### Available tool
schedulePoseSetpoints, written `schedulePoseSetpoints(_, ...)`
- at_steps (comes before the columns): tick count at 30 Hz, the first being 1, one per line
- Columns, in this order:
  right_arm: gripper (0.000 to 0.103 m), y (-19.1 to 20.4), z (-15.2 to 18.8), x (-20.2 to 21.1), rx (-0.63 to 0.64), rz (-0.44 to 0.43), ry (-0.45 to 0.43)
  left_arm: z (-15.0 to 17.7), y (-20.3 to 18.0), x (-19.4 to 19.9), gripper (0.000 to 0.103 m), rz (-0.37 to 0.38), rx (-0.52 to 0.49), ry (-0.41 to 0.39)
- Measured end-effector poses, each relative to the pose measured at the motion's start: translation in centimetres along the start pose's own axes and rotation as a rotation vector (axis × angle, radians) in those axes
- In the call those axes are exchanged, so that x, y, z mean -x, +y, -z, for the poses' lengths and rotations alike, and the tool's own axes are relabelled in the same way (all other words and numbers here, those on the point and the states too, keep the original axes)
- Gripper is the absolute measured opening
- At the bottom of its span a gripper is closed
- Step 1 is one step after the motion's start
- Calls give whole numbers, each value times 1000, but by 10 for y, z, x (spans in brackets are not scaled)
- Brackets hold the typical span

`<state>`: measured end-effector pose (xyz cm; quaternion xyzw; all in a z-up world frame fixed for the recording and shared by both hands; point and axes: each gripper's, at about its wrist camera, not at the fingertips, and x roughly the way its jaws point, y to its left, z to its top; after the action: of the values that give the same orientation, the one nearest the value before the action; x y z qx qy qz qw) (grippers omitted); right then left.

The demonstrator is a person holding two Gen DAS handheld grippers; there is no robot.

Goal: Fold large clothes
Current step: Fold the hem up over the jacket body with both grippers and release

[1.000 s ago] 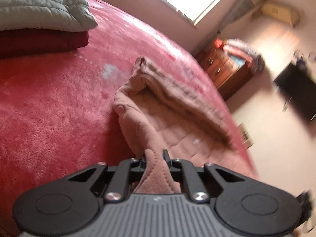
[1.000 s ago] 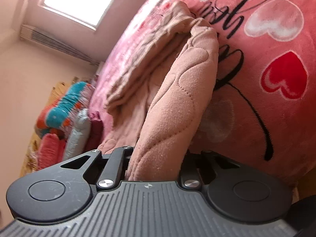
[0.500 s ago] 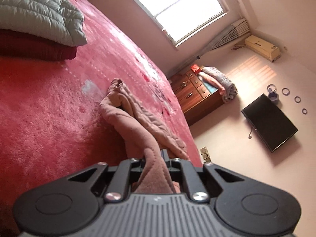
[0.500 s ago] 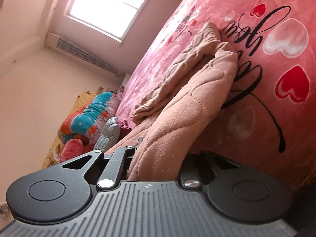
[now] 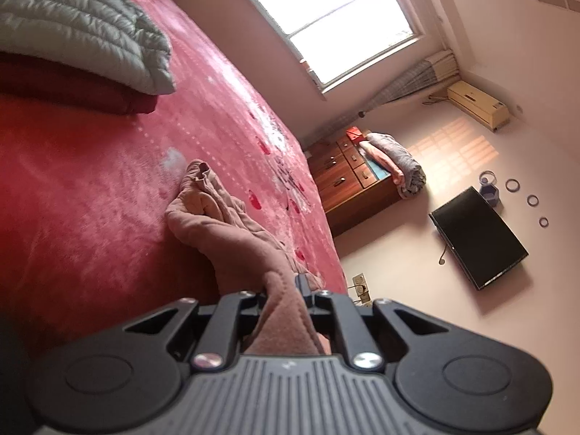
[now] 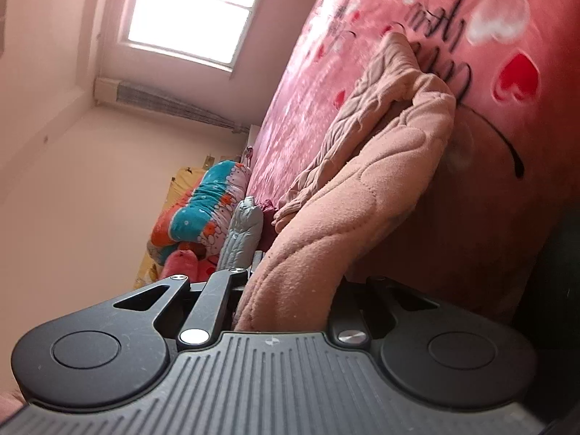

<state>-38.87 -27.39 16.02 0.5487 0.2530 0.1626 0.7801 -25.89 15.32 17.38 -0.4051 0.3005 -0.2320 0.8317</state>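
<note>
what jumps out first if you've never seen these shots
A dusty-pink quilted garment stretches from the red plush bedspread into both shut grippers, the left gripper and the right gripper. A bright window glares beyond the bed, and a folded pale puffer jacket sits stacked at the far left.

one pink garment (image 5: 232, 228), two tools (image 5: 282, 290) — four wall rings (image 5: 513, 185)
</note>
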Motion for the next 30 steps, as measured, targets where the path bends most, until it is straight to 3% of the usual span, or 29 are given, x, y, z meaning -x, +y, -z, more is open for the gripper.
schedulePoseSetpoints(11,19,-11,-56,-28,-148,-20,-40,-35,21,-41,7,-32,161,-19)
schedulePoseSetpoints(21,23,-23,-133,-92,-233,-36,-133,-81,15,-113,9,-57,154,-47)
schedulePoseSetpoints(27,27,-53,-166,-130,-344,0,-178,-95,25,-169,11,-137,165,-29)
schedulePoseSetpoints(30,33,-72,-176,-143,-369,13,-194,-100,33,-195,11,-170,171,-17)
